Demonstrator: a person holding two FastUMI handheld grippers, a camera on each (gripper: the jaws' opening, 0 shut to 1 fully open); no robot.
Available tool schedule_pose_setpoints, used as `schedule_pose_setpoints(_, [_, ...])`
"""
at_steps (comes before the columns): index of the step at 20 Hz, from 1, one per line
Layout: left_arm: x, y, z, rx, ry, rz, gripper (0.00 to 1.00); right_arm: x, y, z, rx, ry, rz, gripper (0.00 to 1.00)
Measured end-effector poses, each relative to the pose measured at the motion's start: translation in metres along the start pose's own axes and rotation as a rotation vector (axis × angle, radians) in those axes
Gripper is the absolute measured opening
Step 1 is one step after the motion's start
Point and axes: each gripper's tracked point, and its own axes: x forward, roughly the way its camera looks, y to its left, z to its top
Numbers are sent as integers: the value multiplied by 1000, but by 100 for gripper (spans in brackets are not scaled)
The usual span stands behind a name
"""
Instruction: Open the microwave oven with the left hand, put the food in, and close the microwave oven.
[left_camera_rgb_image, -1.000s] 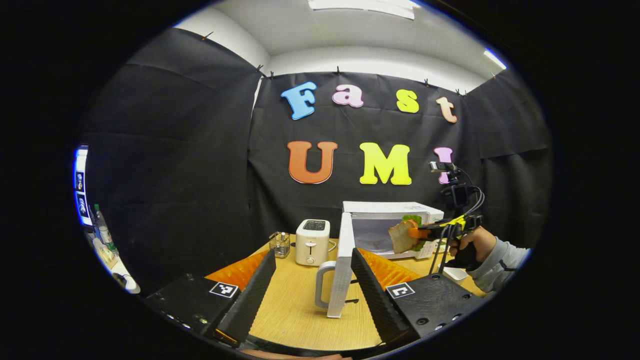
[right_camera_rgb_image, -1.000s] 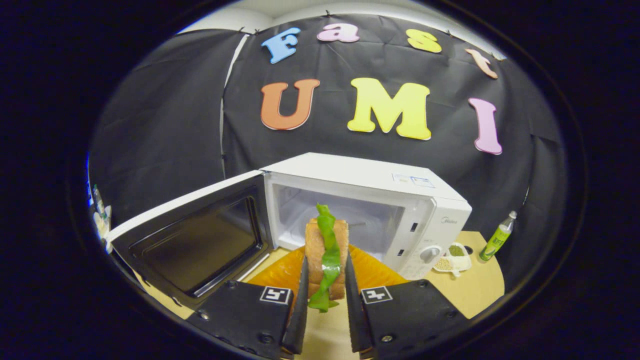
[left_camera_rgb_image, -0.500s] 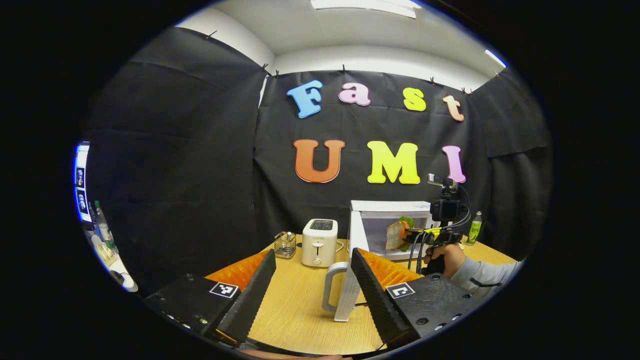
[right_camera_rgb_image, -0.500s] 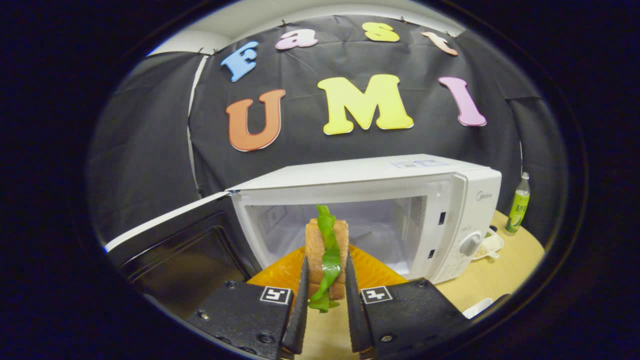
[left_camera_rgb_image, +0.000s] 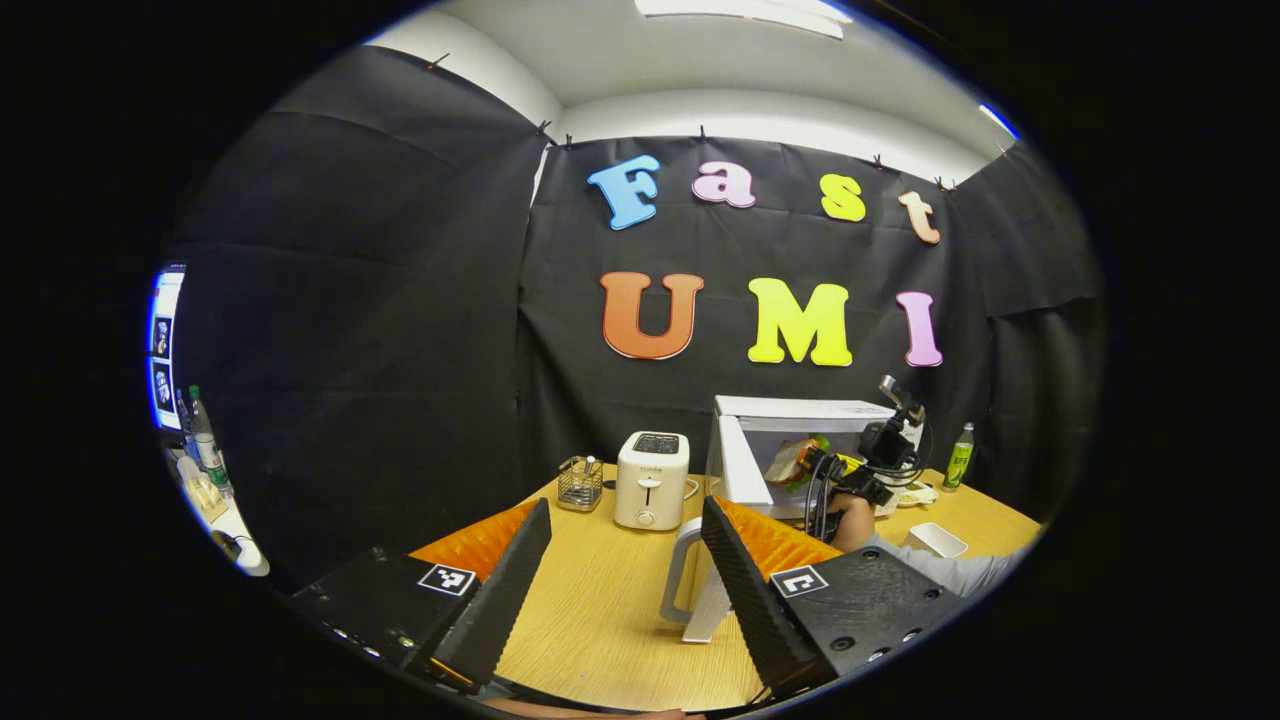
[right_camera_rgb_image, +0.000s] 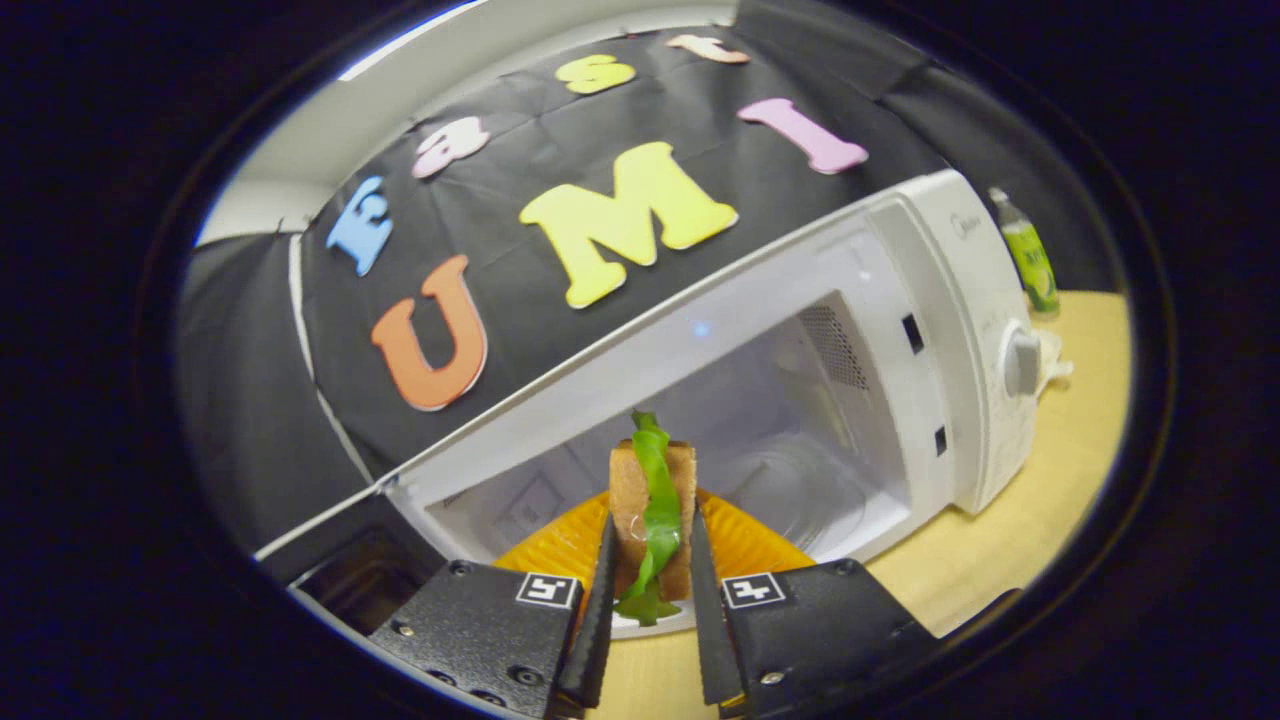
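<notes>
The white microwave (left_camera_rgb_image: 800, 425) stands at the back of the wooden table (left_camera_rgb_image: 600, 610) with its door (left_camera_rgb_image: 735, 470) swung open and the door handle (left_camera_rgb_image: 675, 575) toward me. My left gripper (left_camera_rgb_image: 625, 570) hangs open over the table, in front of the door, holding nothing. My right gripper (right_camera_rgb_image: 648, 560) is shut on a sandwich (right_camera_rgb_image: 650, 500) of bread and green lettuce, held upright at the mouth of the microwave's cavity (right_camera_rgb_image: 790, 440). The left gripper view shows that right gripper (left_camera_rgb_image: 815, 465) with the sandwich (left_camera_rgb_image: 790, 460) at the oven's opening, and a hand (left_camera_rgb_image: 850, 515) behind it.
A white toaster (left_camera_rgb_image: 650, 480) and a small wire basket (left_camera_rgb_image: 582, 483) stand left of the microwave. A green bottle (left_camera_rgb_image: 958, 455) and a white dish (left_camera_rgb_image: 935, 540) sit to its right. The oven's knob (right_camera_rgb_image: 1018, 360) faces the front. The right gripper view is rolled sideways.
The right gripper has carried the sandwich closer to the cavity mouth and rolled to one side. The left gripper has drawn back from the open door, still open.
</notes>
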Motion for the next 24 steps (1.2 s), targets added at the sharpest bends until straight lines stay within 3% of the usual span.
schedule_pose_setpoints(3, [-2, 0, -1, -28, 2, -1, 92, 18, -12, -22, 228, 44, -73, 39])
schedule_pose_setpoints(5, [-2, 2, -7, -38, 23, 9, 92, 18, -22, -29, 306, 35, -104, 40])
schedule_pose_setpoints(9, [-2, -2, -13, -19, 51, -9, 92, 33, -39, -50, 284, 65, -158, 40])
schedule_pose_setpoints(10, [-1, -1, -14, -13, 54, -9, 92, 39, -34, -45, 289, 52, -141, 40])
schedule_pose_setpoints(11, [-1, -1, -15, -12, 52, -7, 92, 46, -31, -41, 263, 51, -148, 41])
schedule_pose_setpoints(12, [1, -2, -16, -12, 54, -9, 92, 47, -26, -41, 221, 48, -147, 35])
schedule_pose_setpoints(14, [3, -2, -21, -25, 60, -6, 92, 42, -34, -46, 173, 38, -143, 42])
schedule_pose_setpoints(15, [4, -1, -24, -34, 70, -3, 92, 42, -35, -43, 155, 21, -134, 38])
schedule_pose_setpoints(16, [4, 0, -26, -46, 77, 1, 92, 42, -37, -41, 116, 8, -138, 48])
schedule_pose_setpoints(17, [5, 0, -27, -68, 86, 1, 92, 42, -43, -39, 41, -6, -170, 46])
schedule_pose_setpoints(18, [5, -3, -31, -95, 107, -11, 92, 40, -52, -36, -50, -23, -216, 61])
schedule_pose_setpoints(19, [3, -6, -34, -123, 129, -28, 93, 40, -59, -34, -139, -46, -251, 58])
schedule_pose_setpoints(20, [1, -5, -33, -152, 138, -41, 92, 41, -61, -33, -190, -63, -262, 76])
schedule_pose_setpoints(21, [-1, -5, -30, -171, 135, -49, 92, 40, -59, -34, -218, -68, -267, 82])
schedule_pose_setpoints(22, [-1, -1, -29, -176, 129, -48, 93, 37, -57, -32, -244, -76, -268, 73])
schedule_pose_setpoints(23, [-1, 5, -28, -170, 119, -36, 93, 35, -54, -30, -275, -87, -256, 85])
schedule_pose_setpoints(24, [2, 11, -28, -157, 105, -23, 93, 36, -49, -30, -309, -96, -233, 80])
